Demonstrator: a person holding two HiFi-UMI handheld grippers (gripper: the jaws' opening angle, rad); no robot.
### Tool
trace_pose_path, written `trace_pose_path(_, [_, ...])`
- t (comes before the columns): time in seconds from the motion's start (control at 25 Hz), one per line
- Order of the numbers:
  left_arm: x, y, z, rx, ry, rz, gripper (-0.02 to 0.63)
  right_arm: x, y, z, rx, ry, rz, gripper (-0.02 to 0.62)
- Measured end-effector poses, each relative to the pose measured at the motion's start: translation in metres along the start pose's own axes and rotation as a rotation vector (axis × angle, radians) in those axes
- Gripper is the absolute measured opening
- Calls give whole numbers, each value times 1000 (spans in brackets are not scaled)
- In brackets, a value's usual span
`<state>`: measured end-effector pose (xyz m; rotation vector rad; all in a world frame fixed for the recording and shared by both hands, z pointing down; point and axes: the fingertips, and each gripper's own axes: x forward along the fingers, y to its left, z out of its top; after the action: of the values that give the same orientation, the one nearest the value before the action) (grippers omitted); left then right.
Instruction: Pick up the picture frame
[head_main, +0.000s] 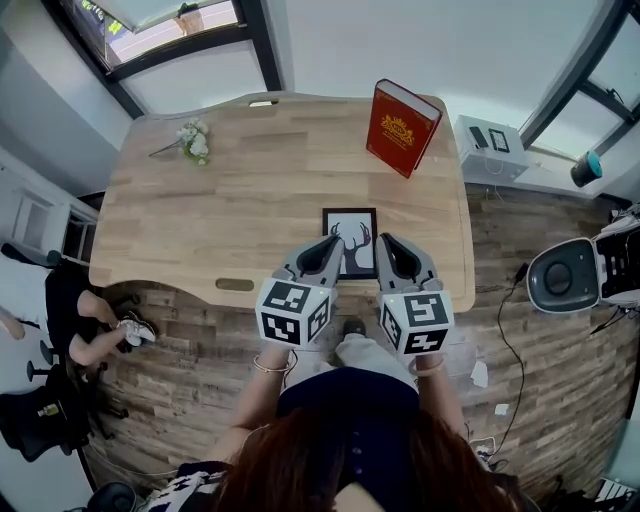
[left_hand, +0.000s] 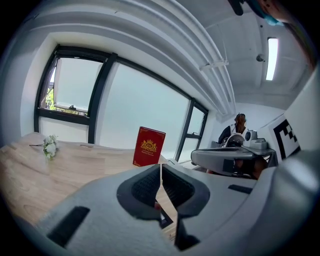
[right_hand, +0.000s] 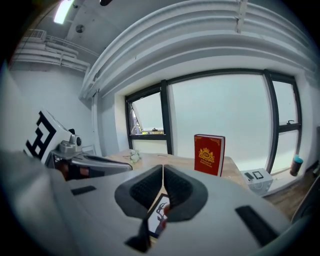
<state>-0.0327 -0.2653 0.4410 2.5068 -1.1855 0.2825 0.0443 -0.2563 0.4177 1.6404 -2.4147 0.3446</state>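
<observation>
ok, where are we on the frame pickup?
Done: nothing yet. The picture frame lies flat on the table.
In hand: the left gripper and right gripper sit at its two sides, both shut and empty.
Left: open, grip the frame, lift.

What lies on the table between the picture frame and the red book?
Nothing: the head view shows only bare table between the picture frame and the red book.
</observation>
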Motion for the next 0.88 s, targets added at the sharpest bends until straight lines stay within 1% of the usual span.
trace_pose_path(0.4, [32, 22, -14, -38, 48, 6, 32, 39, -21, -29, -26, 105, 41, 28])
trace_pose_path(0.56, [43, 29, -26, -68, 77, -3, 34, 51, -26, -44, -34, 150, 59, 28])
trace_pose_path(0.8, [59, 45, -49, -93, 135, 13, 35, 69, -33, -66, -41, 214, 71, 28])
trace_pose_path(0.88, [63, 49, -55, -106, 154, 14, 56, 74, -36, -72, -41, 231, 72, 29])
